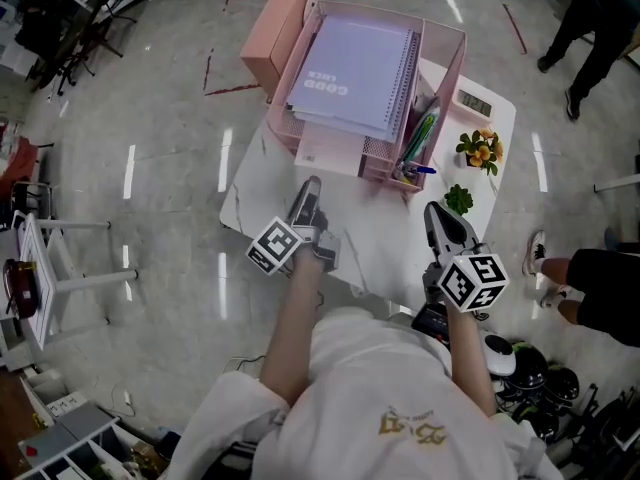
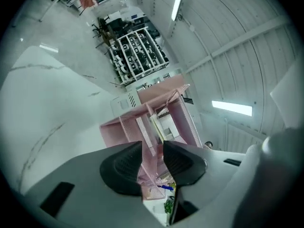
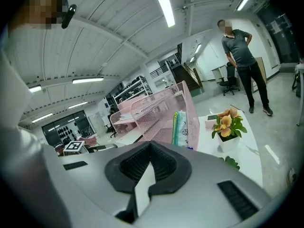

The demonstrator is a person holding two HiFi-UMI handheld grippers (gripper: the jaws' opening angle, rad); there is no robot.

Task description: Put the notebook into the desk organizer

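A lavender spiral notebook (image 1: pixel 355 73) lies flat in the top tray of the pink mesh desk organizer (image 1: pixel 445 68) at the far side of the white table (image 1: pixel 380 238). My left gripper (image 1: pixel 310 190) hovers over the table just in front of the organizer, pointing at it. Its jaws stand apart with nothing between them (image 2: pixel 153 153), and the organizer (image 2: pixel 178 113) shows through the gap. My right gripper (image 1: pixel 437 213) sits near the table's front right, its tips closed together and empty (image 3: pixel 151 148). The organizer (image 3: pixel 156 110) is ahead of it to the left.
Pens (image 1: pixel 418 143) stand in the organizer's right compartment. An orange flower pot (image 1: pixel 481 149), a small green plant (image 1: pixel 458 200) and a calculator (image 1: pixel 474 103) occupy the table's right side. A pink box (image 1: pixel 275 33) stands behind the organizer. A person (image 3: pixel 242 56) stands on the floor beyond.
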